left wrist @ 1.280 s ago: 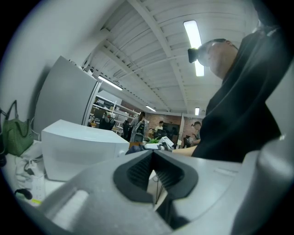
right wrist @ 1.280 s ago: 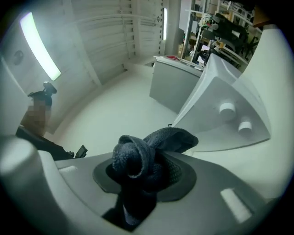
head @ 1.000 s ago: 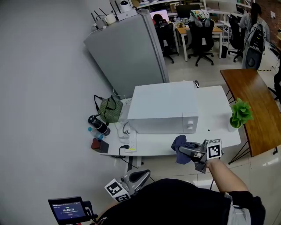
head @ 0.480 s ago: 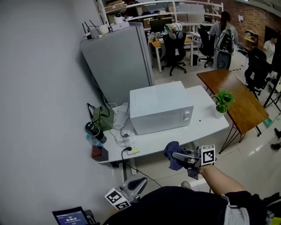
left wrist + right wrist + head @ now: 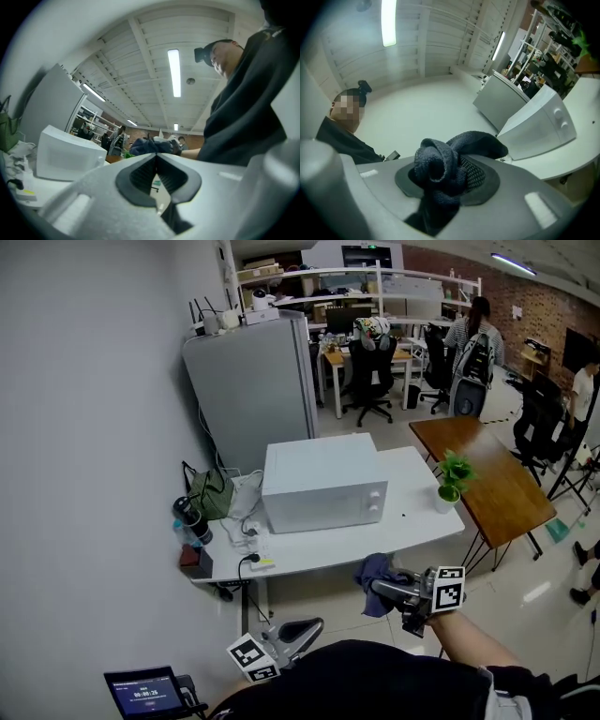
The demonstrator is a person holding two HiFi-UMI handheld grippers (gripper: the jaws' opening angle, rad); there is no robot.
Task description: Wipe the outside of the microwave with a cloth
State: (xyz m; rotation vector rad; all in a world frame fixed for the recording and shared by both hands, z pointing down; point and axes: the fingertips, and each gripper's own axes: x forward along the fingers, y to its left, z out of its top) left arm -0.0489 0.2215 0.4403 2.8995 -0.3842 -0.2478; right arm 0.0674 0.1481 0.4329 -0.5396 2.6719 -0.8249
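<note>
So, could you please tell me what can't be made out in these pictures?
- Microwave back: head view, hidden by its own body.
- Markings on its knobs: head view, too small.
- Right gripper pads: right gripper view, largely covered by the cloth.
- Left gripper: head view, lower part behind the person's torso.

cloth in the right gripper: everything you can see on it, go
The cloth is dark navy, fuzzy like fleece, and bunched into a rolled knot. The right gripper has its jaws shut on it, with folds bulging above them and a tail hanging below. It is held in the air off the front edge of the white table, clear of the microwave; only the jaws touch it.
</note>
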